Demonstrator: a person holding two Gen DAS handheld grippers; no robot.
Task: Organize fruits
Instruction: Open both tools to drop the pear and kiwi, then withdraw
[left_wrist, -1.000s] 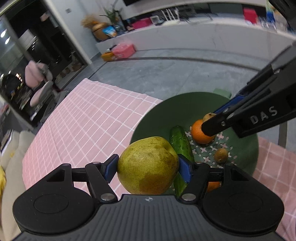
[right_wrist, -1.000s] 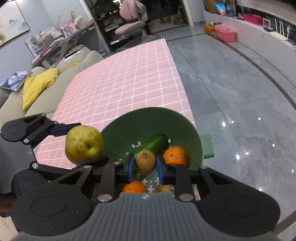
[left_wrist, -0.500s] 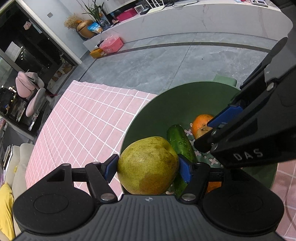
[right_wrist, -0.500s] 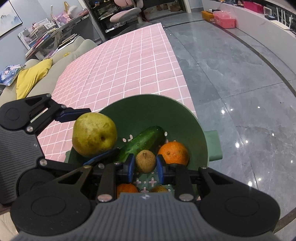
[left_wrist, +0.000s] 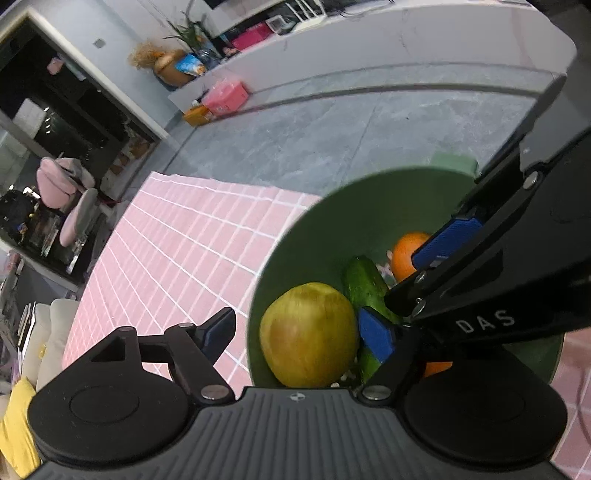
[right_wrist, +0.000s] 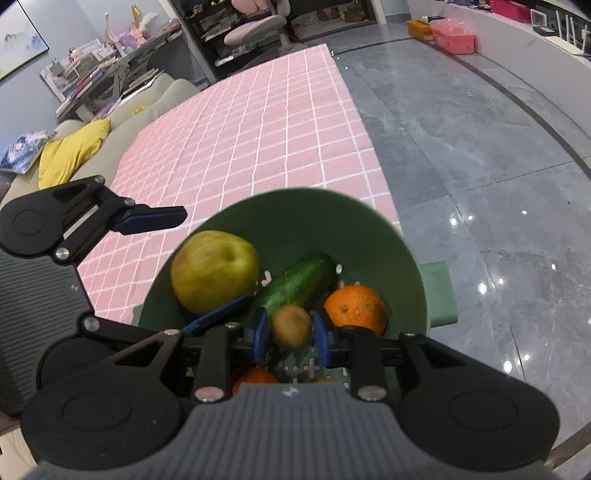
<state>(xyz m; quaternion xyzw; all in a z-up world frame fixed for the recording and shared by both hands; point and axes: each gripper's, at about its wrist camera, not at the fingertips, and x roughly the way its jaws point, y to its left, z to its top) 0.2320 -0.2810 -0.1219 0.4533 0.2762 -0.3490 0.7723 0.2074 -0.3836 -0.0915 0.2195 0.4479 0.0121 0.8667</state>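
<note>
Fruits gathered in the round green plastic colander bowl (right_wrist: 388, 236)

The left gripper (left_wrist: 299, 328) is spread, the yellow-green pear (right_wrist: 215, 271) loose between its fingers; the right gripper (right_wrist: 290, 334) flanks a small brown kiwi-like fruit (right_wrist: 291, 325), contact unclear.

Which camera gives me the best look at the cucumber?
The right wrist view: the cucumber lies nearly full length in the green bowl beside the pear. The left wrist view shows only part of it, behind the pear and the right tongs.
</note>
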